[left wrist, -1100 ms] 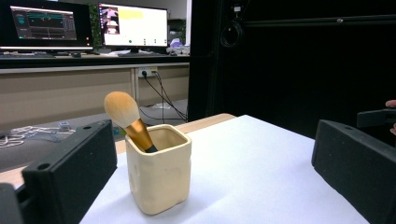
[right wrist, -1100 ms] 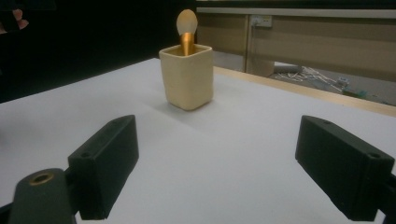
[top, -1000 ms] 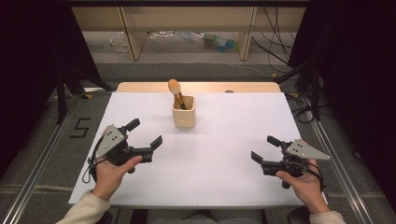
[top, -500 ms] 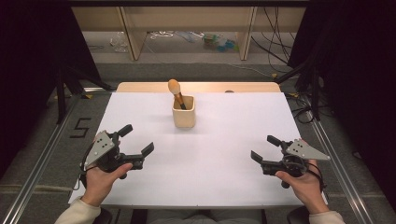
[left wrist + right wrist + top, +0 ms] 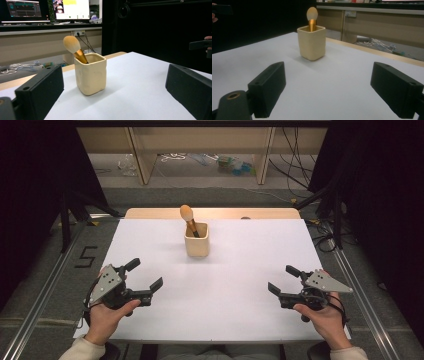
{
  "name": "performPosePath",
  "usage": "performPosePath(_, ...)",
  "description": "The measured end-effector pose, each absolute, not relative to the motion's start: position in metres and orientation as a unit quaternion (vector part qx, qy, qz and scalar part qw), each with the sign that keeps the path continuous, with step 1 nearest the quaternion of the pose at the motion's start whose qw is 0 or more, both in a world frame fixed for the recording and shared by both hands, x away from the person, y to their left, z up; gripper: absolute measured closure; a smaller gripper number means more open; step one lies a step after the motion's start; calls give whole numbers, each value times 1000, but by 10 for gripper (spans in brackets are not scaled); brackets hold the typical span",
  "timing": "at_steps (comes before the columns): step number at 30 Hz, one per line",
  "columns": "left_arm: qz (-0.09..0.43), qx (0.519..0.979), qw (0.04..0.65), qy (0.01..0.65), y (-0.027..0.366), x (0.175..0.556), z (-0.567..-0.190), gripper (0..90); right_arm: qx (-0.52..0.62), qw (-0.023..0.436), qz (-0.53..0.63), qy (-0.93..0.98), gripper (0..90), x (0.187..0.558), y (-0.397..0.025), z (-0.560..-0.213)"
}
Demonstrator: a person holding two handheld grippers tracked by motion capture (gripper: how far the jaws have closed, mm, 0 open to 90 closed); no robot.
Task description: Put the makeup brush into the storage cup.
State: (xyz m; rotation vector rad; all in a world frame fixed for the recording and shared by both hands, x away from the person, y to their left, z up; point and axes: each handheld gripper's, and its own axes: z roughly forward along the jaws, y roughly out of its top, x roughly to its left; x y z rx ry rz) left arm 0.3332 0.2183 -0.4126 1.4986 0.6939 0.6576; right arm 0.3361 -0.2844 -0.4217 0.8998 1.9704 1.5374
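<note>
A cream square cup point(image 5: 196, 242) stands at the far middle of the white table top point(image 5: 240, 270). A makeup brush point(image 5: 186, 213) with a gold ferrule leans in it, bristles up. My left gripper point(image 5: 146, 274) is held at the near left, open, nothing between its jaws. My right gripper point(image 5: 281, 278) is held at the near right, open and empty too. In the left gripper view the cup point(image 5: 90, 75) and brush point(image 5: 71, 44) sit ahead between the wide-apart jaws. The right gripper view has the cup point(image 5: 312, 43) ahead, slightly left, with the brush point(image 5: 312, 14) rising from it.
A wooden table edge point(image 5: 215, 213) runs behind the white top. Metal rails point(image 5: 45, 285) flank the table on the floor, with a "5" mark point(image 5: 85, 256) at left. Shelving legs and cables lie beyond. Black curtains stand on both sides.
My left gripper has drifted left and back toward the table's near edge, still open. The right gripper, cup and brush have not moved.
</note>
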Motion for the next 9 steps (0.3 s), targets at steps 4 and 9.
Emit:
performPosePath(4, 282, 656, 629, 308, 217, 333, -413, 10, 327, 244, 572, 712, 139, 337, -284, -423)
performPosePath(9, 279, 657, 628, 310, 217, 335, -414, 10, 328, 241, 574, 710, 138, 338, -284, -424)
